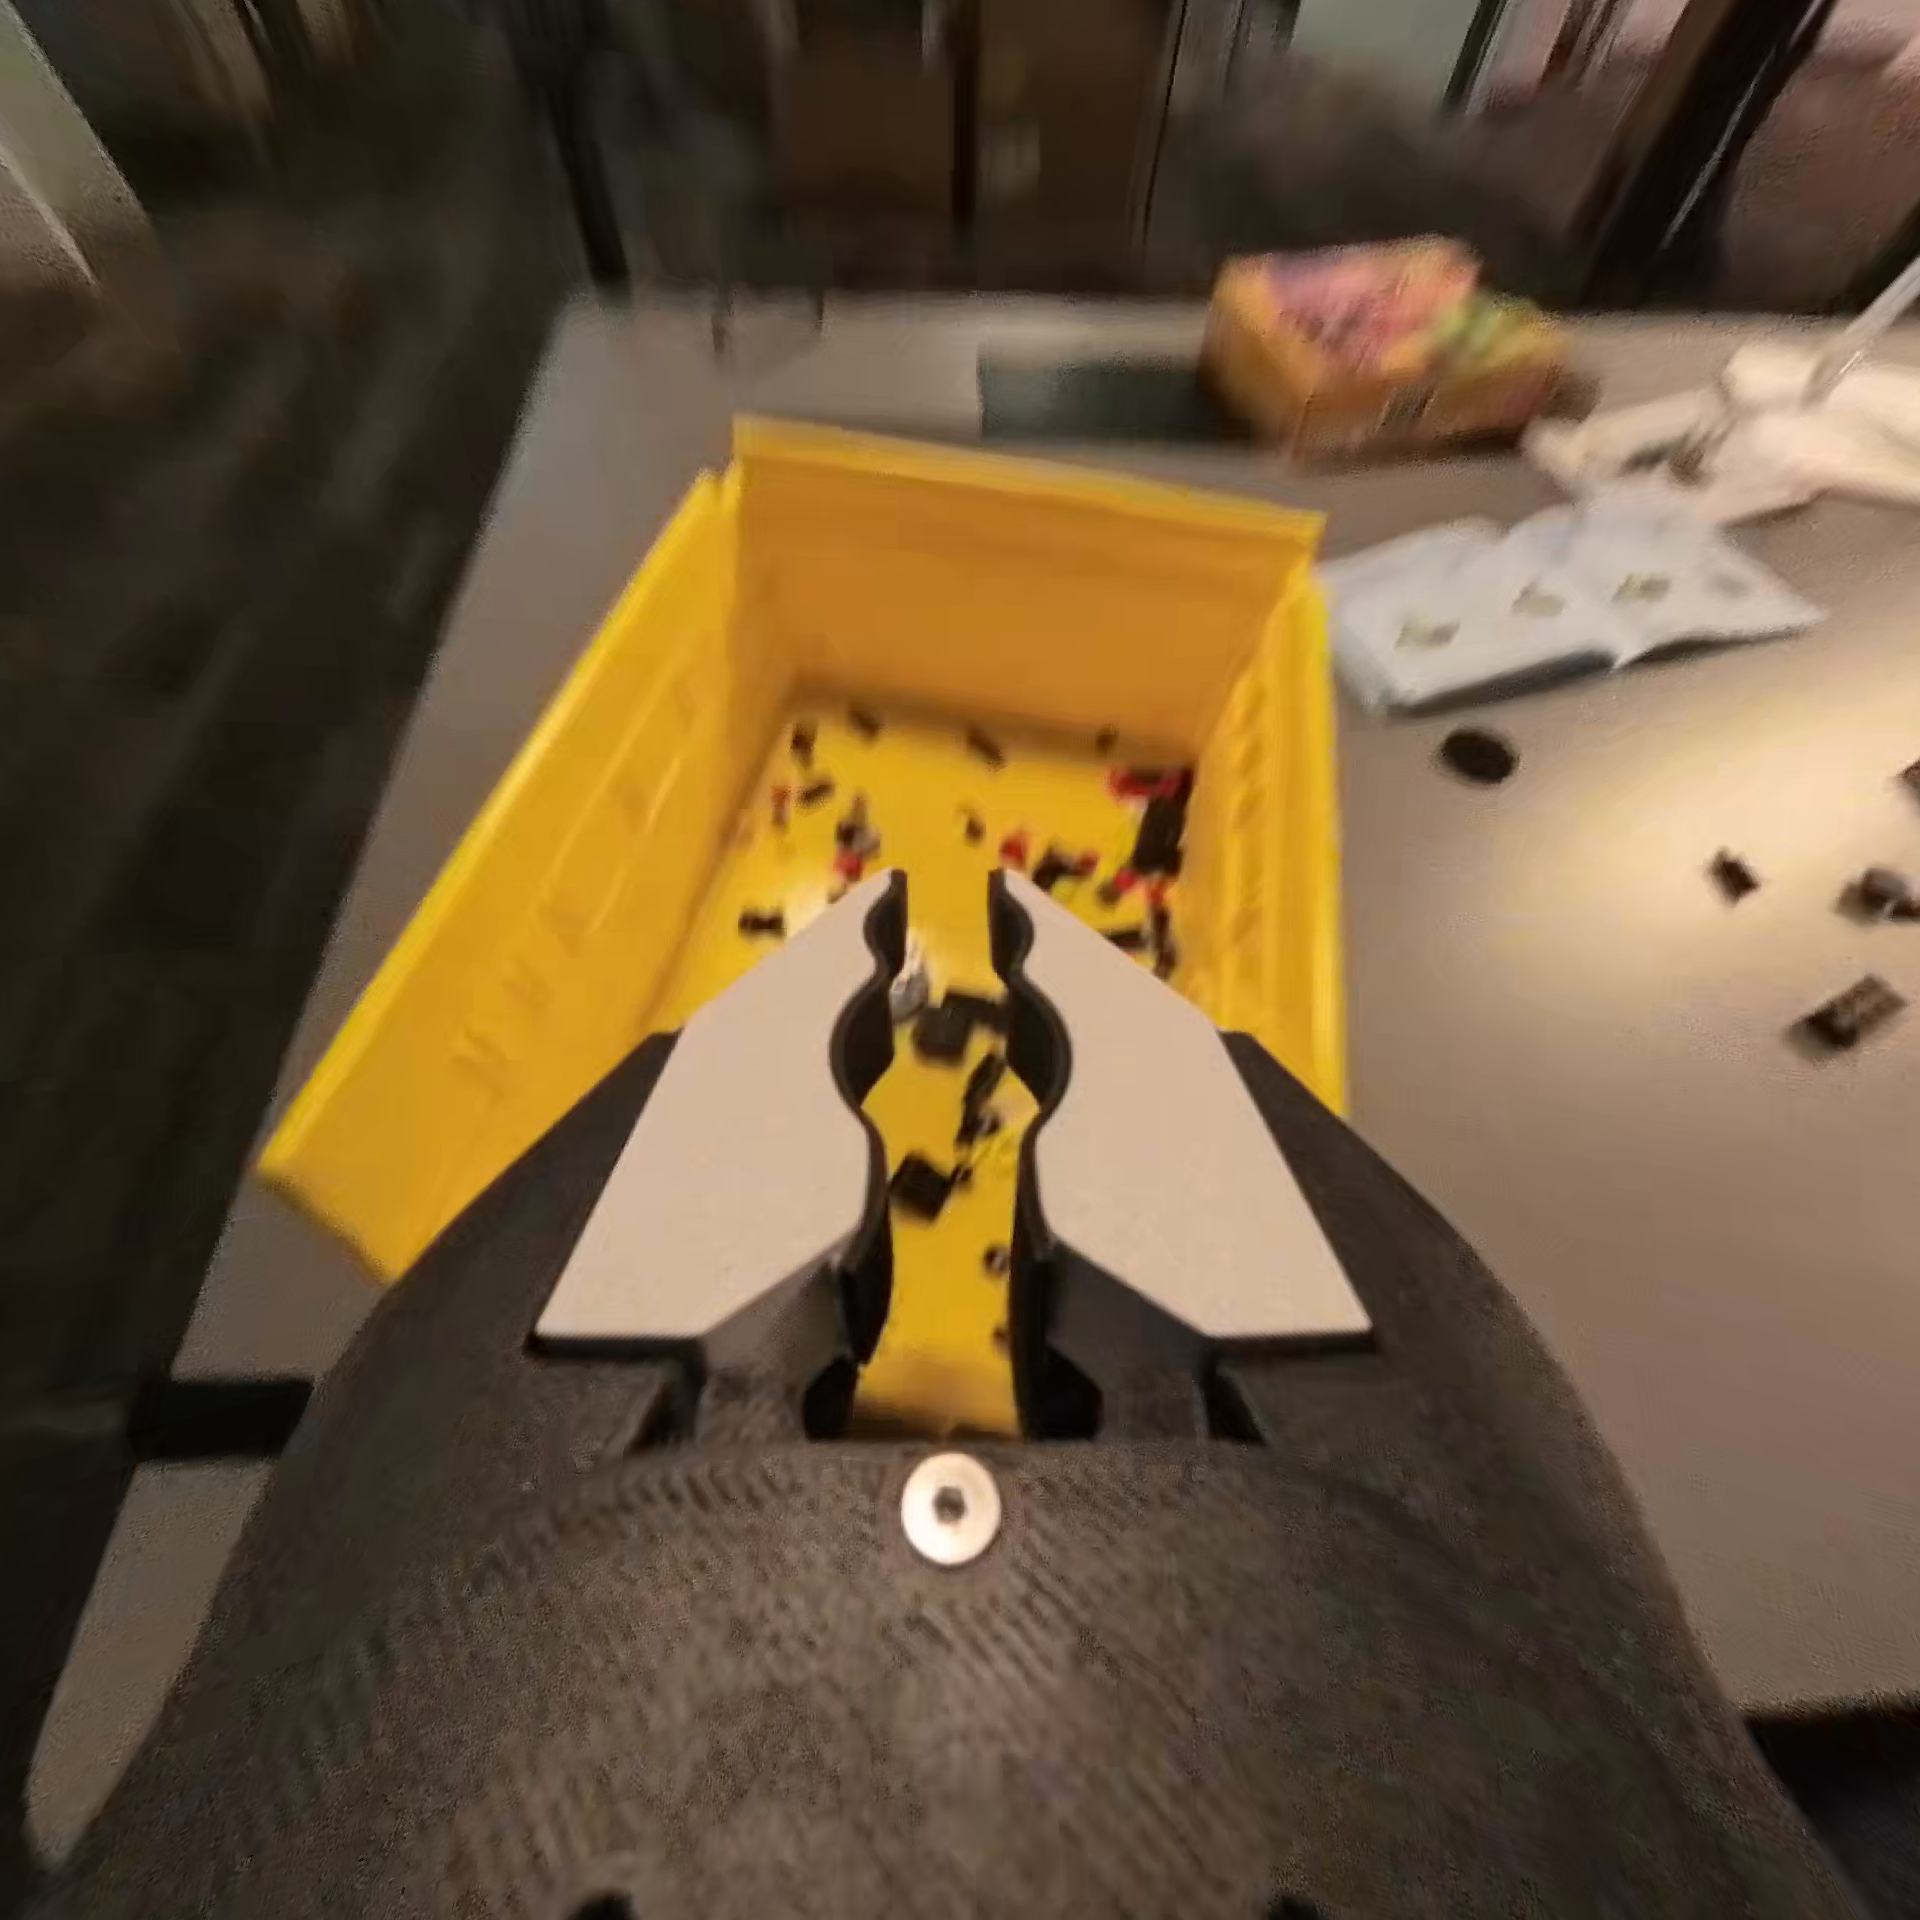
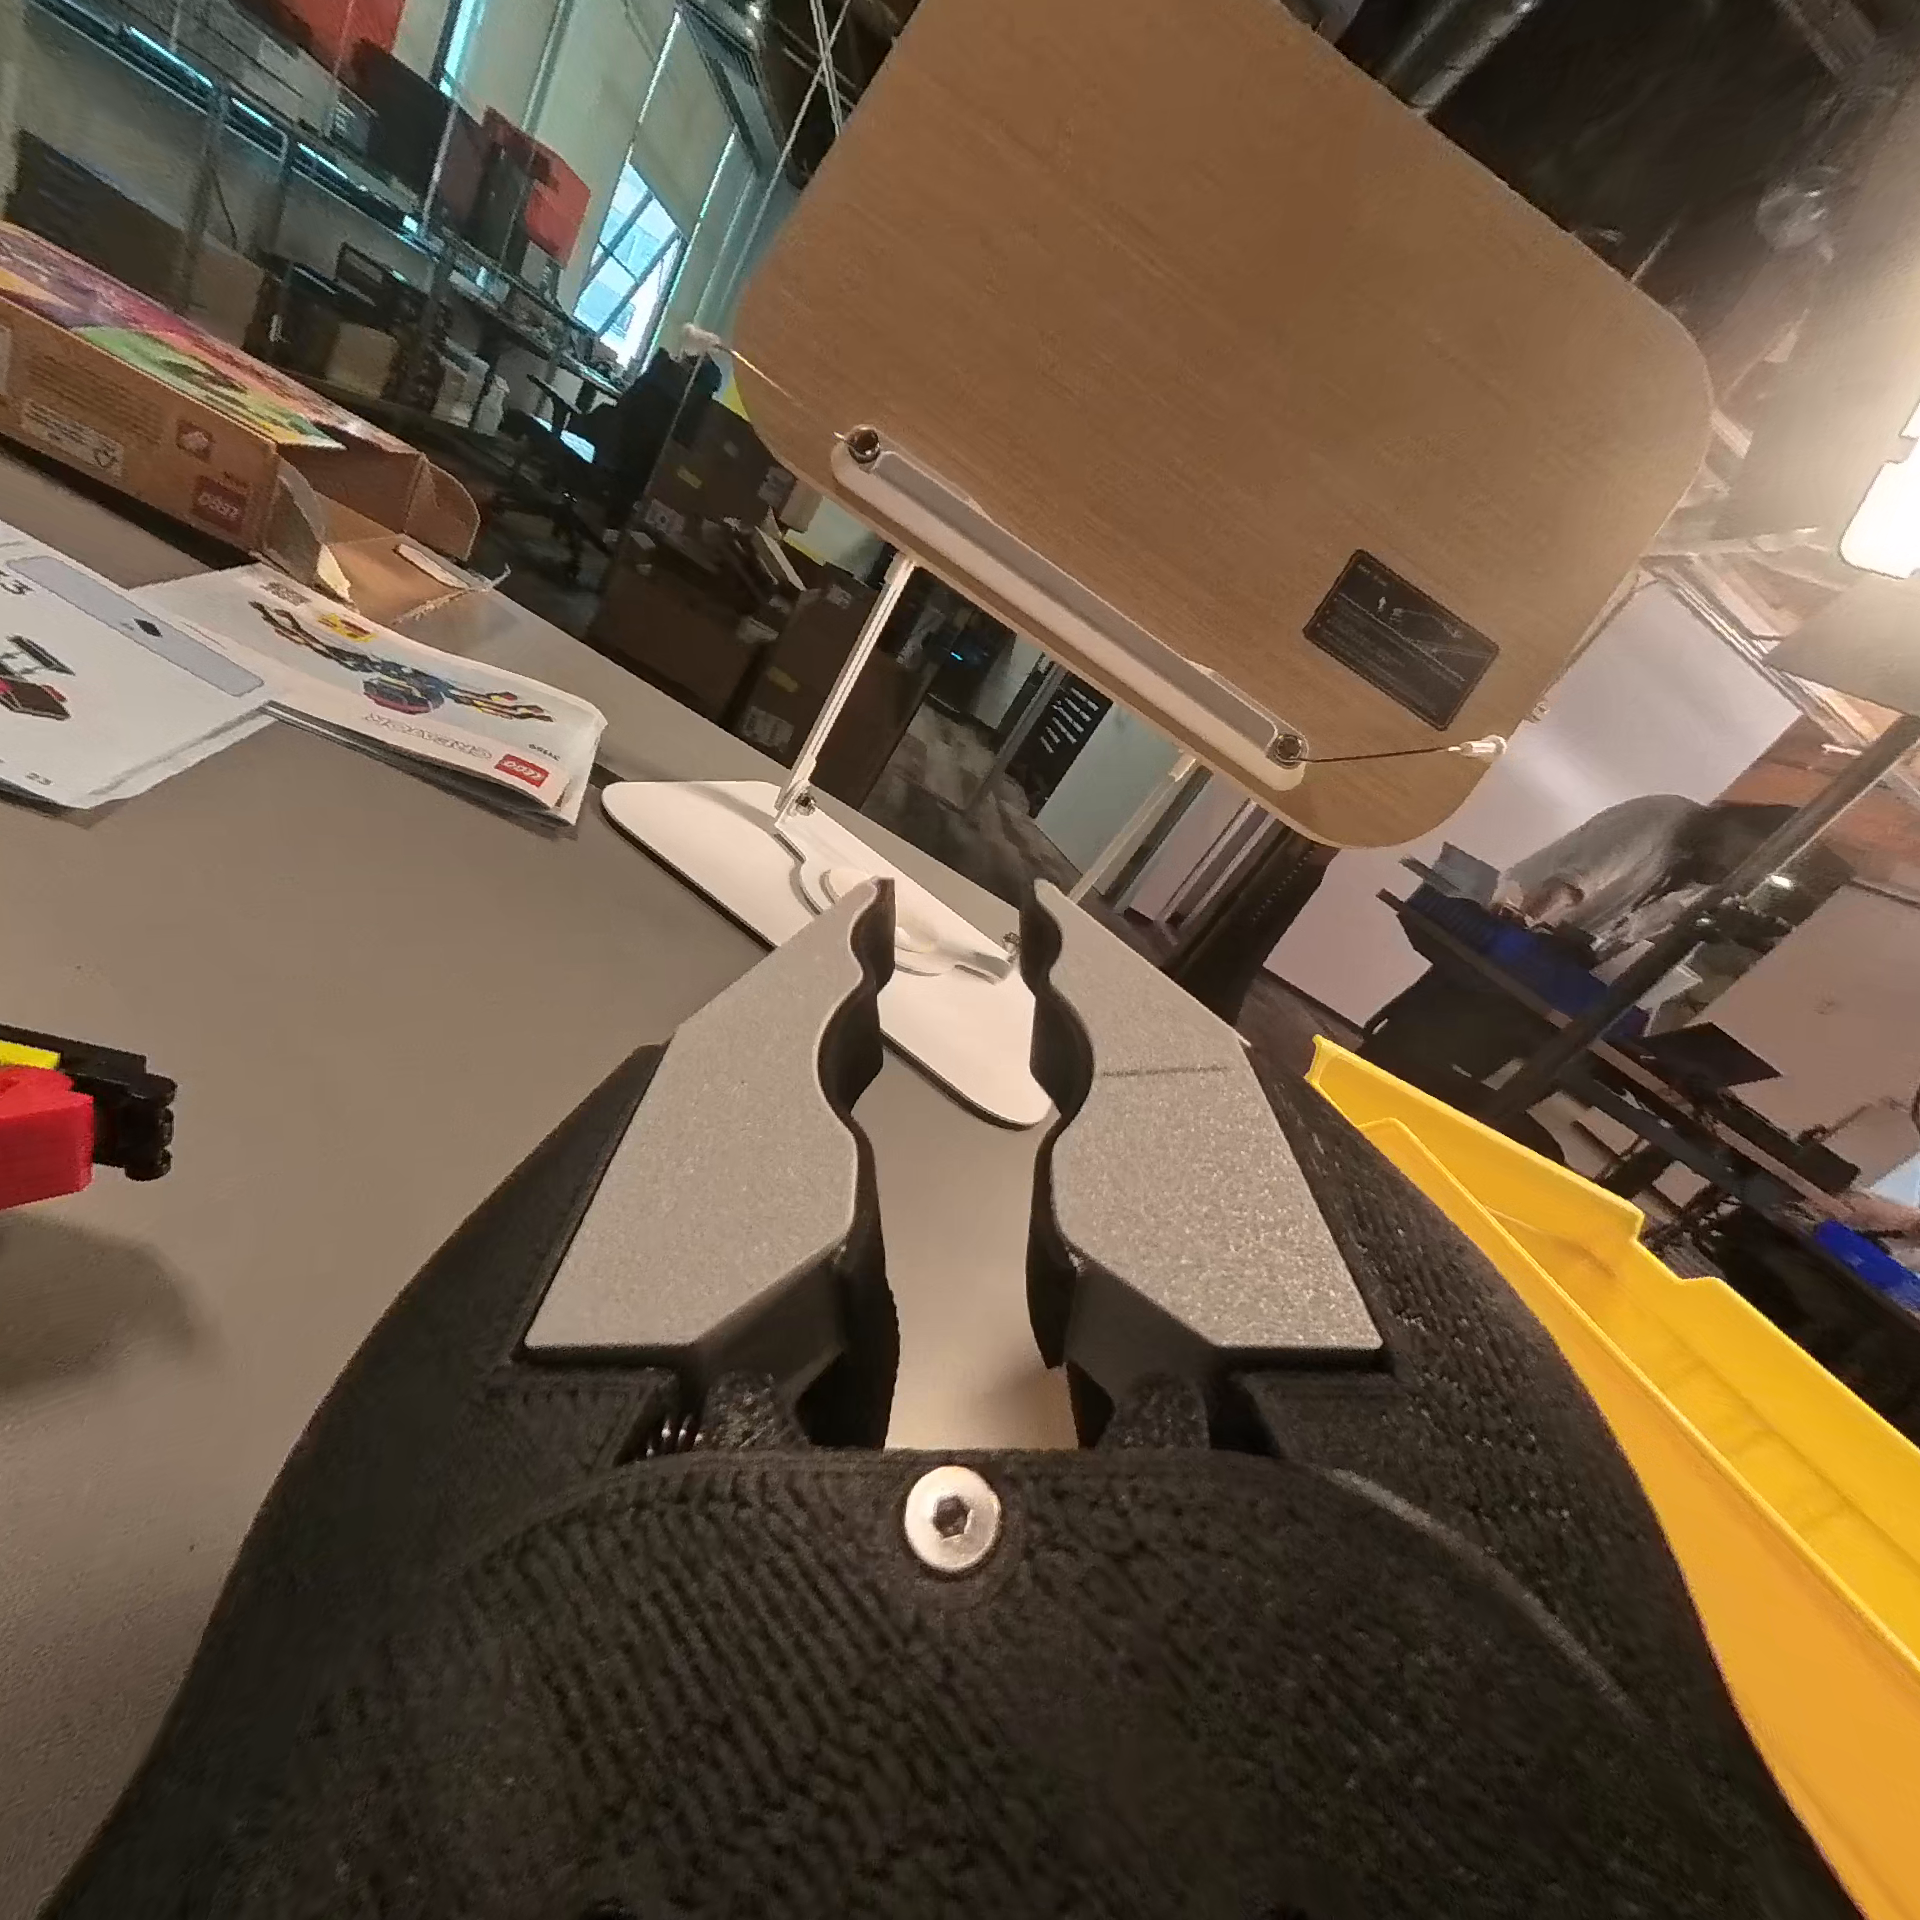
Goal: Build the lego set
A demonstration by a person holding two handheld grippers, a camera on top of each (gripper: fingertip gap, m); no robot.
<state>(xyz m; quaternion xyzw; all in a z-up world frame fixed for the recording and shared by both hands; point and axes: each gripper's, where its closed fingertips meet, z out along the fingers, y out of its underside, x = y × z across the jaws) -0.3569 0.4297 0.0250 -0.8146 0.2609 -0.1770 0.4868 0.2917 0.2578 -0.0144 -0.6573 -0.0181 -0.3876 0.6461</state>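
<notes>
Hovering above the yellow bin (image 1: 540,935), the left claw (image 1: 945,883) points down at the loose lego pieces (image 1: 1039,831) scattered across the bin floor, its jaws parted and nothing caught between them. That view is smeared, so I cannot tell one small piece from another. More stray pieces (image 1: 1849,1013) lie on the desk (image 1: 1455,1039) to the right of the bin, near an open instruction booklet (image 1: 1558,613) and the set's box (image 1: 1382,343).

The right claw (image 2: 956,894) rests low over the desk, also spread and empty, aimed at the white base of a stand (image 2: 727,831) that carries a wooden panel (image 2: 1195,364). A partly built red and black model (image 2: 73,1122) sits off to its left.

My worry is the pick. The pieces are tiny and lie close together, so the left claw could pinch two at once, or nudge one aside and close on nothing. Its wide body could also catch a bin wall going down and shove the bin across the desk.
</notes>
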